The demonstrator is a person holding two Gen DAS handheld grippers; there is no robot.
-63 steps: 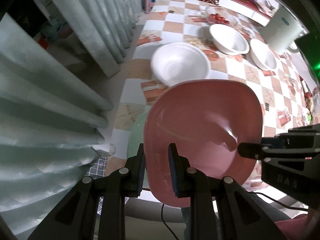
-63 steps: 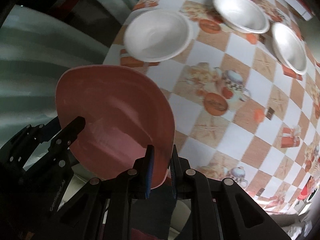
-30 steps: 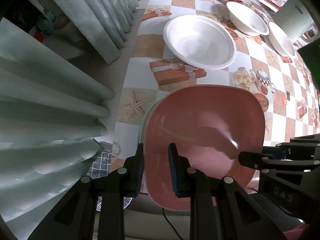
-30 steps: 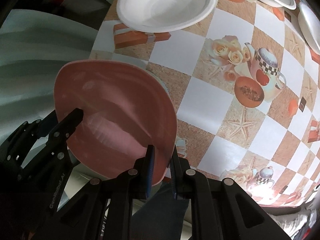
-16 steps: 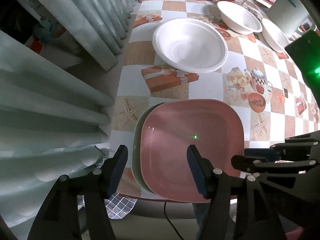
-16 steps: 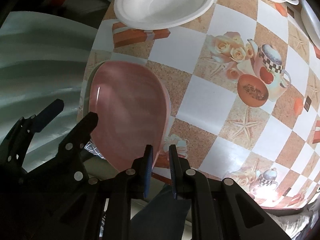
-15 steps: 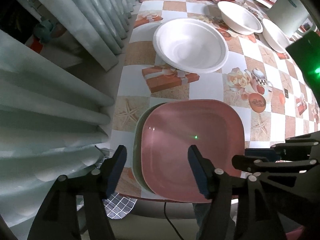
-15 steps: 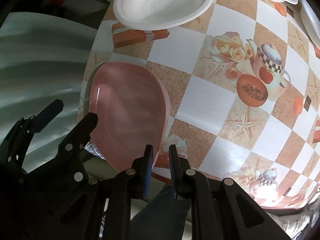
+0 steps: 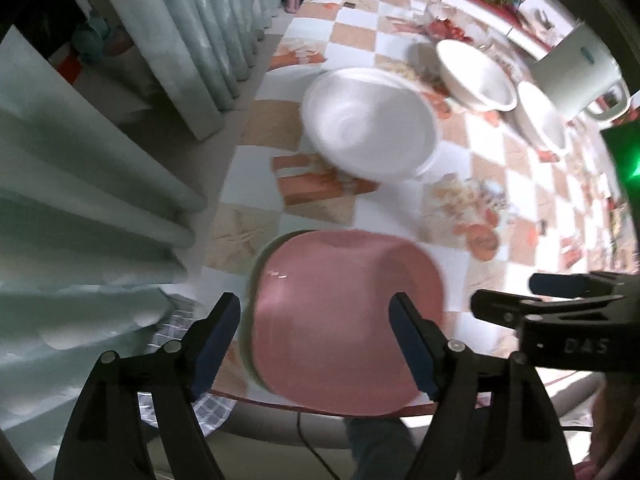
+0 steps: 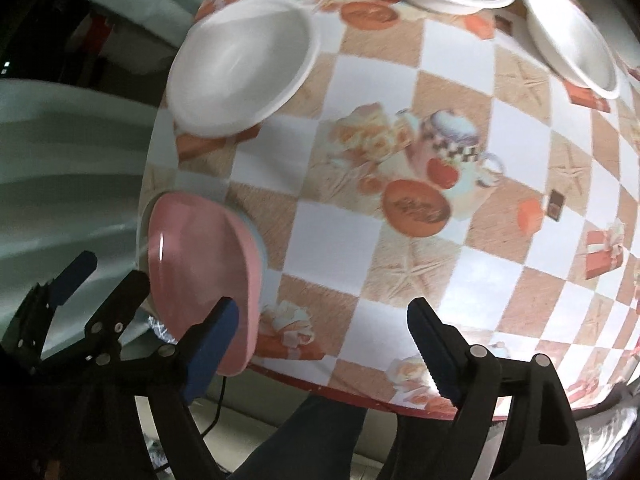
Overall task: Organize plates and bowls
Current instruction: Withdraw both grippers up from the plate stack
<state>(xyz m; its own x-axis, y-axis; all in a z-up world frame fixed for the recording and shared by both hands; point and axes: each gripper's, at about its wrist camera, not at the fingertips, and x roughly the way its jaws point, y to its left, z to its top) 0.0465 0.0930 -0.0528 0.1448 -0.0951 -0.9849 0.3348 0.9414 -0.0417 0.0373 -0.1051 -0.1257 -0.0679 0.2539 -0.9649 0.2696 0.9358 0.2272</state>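
Two sets of jaws released, pink plate (image 9: 344, 320) stacked at the bench (image 10: 400, 184) corner.
Left gripper (image 9: 316, 336) has just been opening, jaws straddling the plate untouching; it lies on a pale plate (image 9: 260, 264), so stacking looks done. Right gripper (image 10: 320, 340) has just sprung open, nothing between its jaws, plate left of them. Three white bowls (image 9: 370, 136) wait beyond.

Square plate (image 9: 344, 320) is stacked on another plate (image 9: 256, 280) at near desk (image 10: 400, 240) edge. Large bowl (image 9: 370, 128) is set behind it; two more bowls (image 9: 476, 76) sit further back, to the right (w/ jug (image 9: 576, 76) beyond).
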